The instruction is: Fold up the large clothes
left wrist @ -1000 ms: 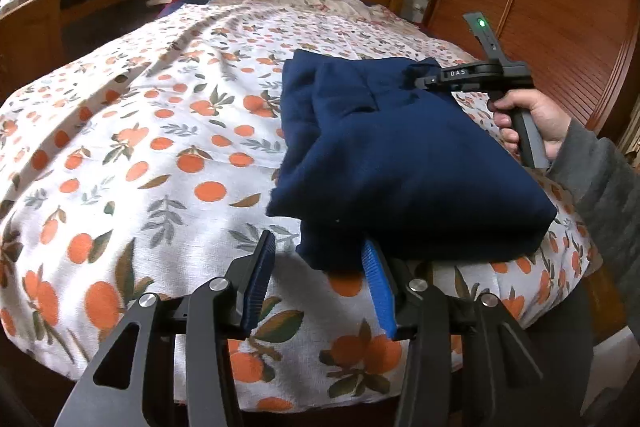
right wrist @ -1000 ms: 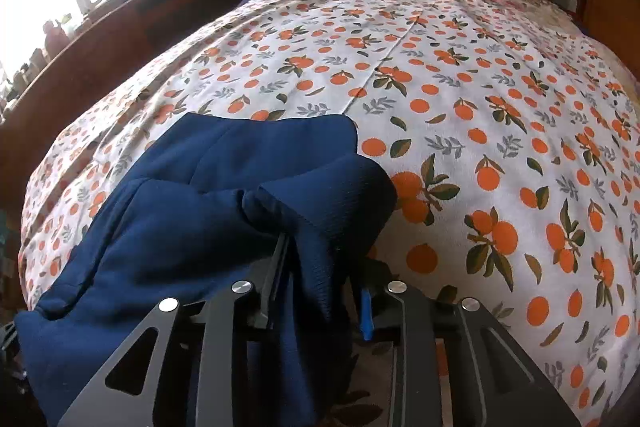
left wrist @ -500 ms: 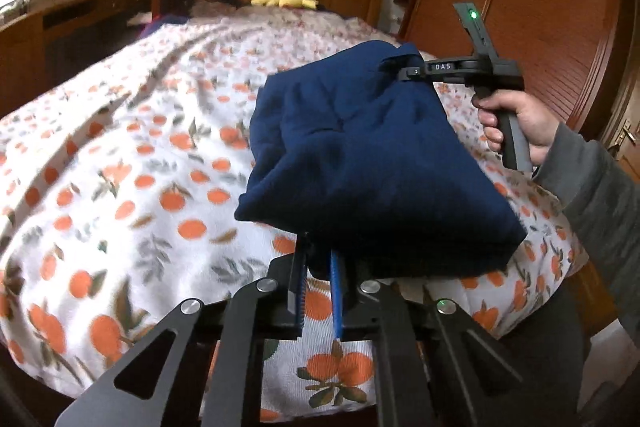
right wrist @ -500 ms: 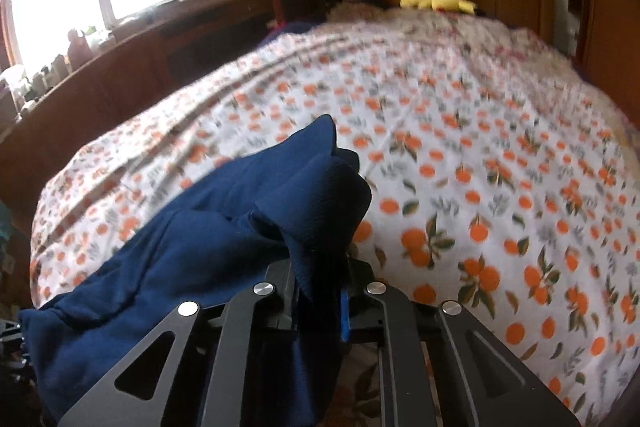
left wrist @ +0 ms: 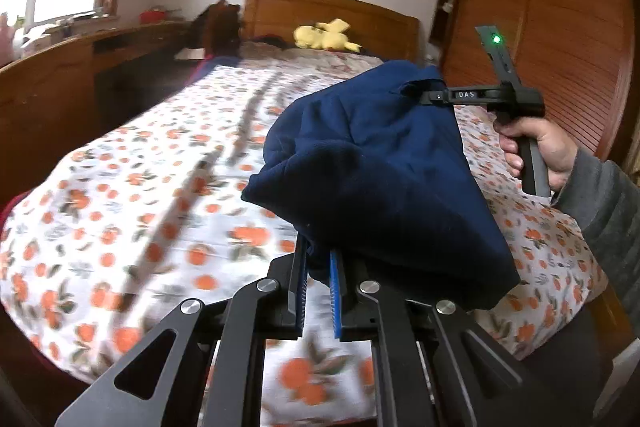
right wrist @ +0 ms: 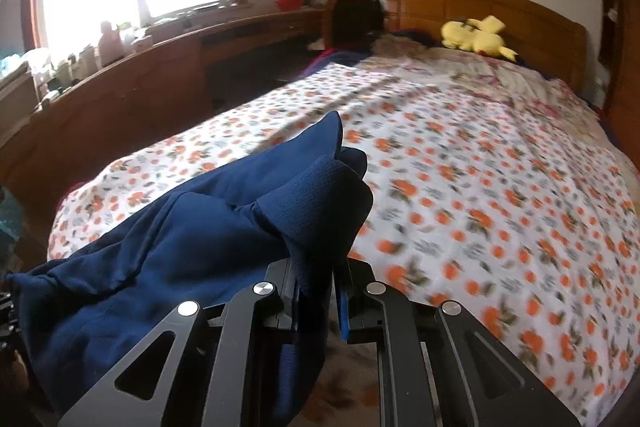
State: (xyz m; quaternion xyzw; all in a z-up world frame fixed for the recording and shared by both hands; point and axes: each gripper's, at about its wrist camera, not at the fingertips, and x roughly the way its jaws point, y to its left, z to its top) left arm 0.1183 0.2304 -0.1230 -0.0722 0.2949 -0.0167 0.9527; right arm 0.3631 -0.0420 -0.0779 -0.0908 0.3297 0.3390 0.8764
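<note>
A folded navy blue garment (left wrist: 380,171) hangs in the air above the bed, held at two ends. My left gripper (left wrist: 318,267) is shut on its near lower edge, the blue pads pinching a fold of cloth. In the left wrist view my right gripper (left wrist: 430,95) clamps the far upper corner, a hand (left wrist: 536,147) on its handle. Through the right wrist view the garment (right wrist: 192,251) drapes down to the left, and the right gripper (right wrist: 318,287) is shut on a thick bunch of it.
The bed (left wrist: 160,195) wears a white cover with orange fruit print. A yellow plush toy (left wrist: 326,37) lies by the wooden headboard (right wrist: 480,7). A wooden wardrobe (left wrist: 560,27) stands on the right, a long wooden desk (right wrist: 160,67) under the window on the left.
Both grippers closed on the garment's ends and lifted it off the bed. The left one was open a second ago. The views now sit higher and tilt up.
</note>
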